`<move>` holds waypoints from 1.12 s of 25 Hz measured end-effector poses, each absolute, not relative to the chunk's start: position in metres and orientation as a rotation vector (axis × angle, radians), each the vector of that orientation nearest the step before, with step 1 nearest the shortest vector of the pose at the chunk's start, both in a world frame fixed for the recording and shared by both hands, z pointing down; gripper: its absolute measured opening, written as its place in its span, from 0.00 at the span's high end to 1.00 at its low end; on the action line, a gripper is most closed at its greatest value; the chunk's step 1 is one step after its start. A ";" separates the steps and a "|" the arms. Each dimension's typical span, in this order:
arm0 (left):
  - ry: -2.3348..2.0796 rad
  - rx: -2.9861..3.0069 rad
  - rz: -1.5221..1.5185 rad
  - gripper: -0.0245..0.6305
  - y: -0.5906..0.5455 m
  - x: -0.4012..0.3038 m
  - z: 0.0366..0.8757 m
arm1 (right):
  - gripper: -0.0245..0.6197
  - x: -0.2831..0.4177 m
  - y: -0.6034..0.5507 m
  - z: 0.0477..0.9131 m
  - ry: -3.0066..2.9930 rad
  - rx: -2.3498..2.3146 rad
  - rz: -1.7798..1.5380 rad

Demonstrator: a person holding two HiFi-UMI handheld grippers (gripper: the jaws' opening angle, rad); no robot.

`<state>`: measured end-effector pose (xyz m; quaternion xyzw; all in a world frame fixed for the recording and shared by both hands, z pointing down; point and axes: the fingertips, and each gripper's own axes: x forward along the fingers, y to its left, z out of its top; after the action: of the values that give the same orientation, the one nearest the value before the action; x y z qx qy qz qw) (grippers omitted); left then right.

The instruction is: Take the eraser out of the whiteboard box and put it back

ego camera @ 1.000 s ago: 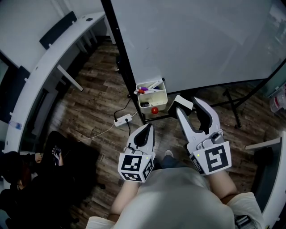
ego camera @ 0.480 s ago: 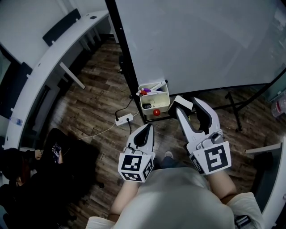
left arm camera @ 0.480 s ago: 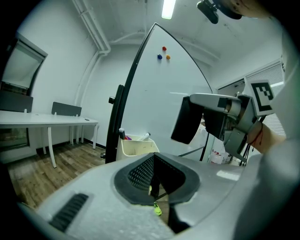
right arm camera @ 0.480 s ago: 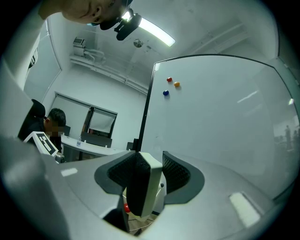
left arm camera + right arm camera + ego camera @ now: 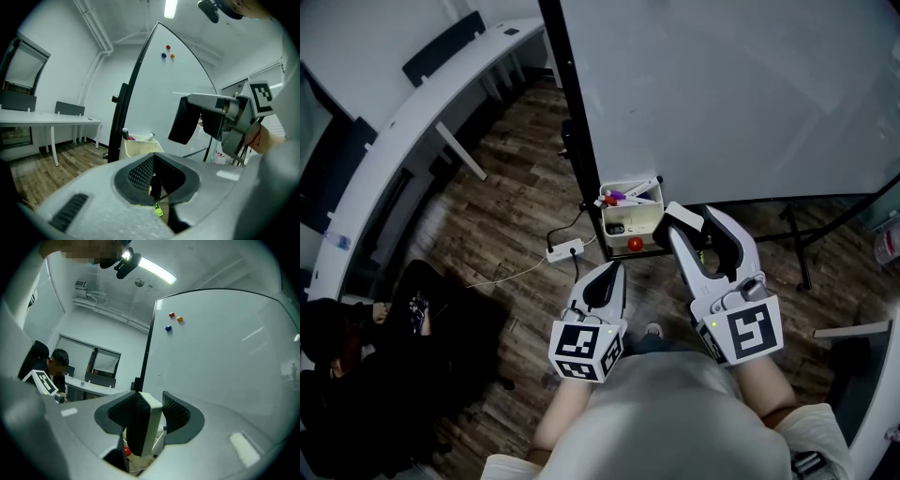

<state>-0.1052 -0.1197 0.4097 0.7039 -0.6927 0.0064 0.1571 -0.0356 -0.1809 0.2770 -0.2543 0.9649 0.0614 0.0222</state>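
— So, where's the eraser [image 5: 682, 217] now?
— Out of the whiteboard box [image 5: 649, 221]; my right gripper [image 5: 696, 226] has it clamped, near the box; putting it back is left, I judge; my left gripper [image 5: 605, 270] is closed on nothing.

Wood floor [image 5: 511, 192], curved white desk [image 5: 394, 131]

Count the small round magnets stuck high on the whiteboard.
3, clustered high on the whiteboard: red magnet highest, orange magnet just right of it, blue magnet lowest. More may sit outside the views.
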 end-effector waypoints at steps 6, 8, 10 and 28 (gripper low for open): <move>-2.018 1.980 0.006 0.96 -0.124 -0.113 0.409 | 0.67 -0.047 -0.189 0.277 3.011 -0.746 0.190; -2.031 1.968 0.001 0.96 -0.126 -0.115 0.409 | 0.67 -0.051 -0.191 0.279 3.012 -0.722 0.185; -2.042 1.958 -0.003 0.96 -0.127 -0.117 0.410 | 0.67 -0.055 -0.193 0.281 3.009 -0.687 0.187; -2.135 1.832 -0.019 0.96 -0.133 -0.130 0.417 | 0.67 -0.081 -0.215 0.312 3.083 -0.515 0.162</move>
<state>-0.1299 -0.1333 0.4171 0.6423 -0.7488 -0.0067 0.1635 -0.0809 -0.2155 0.3124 -0.1644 0.9850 0.0516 0.0058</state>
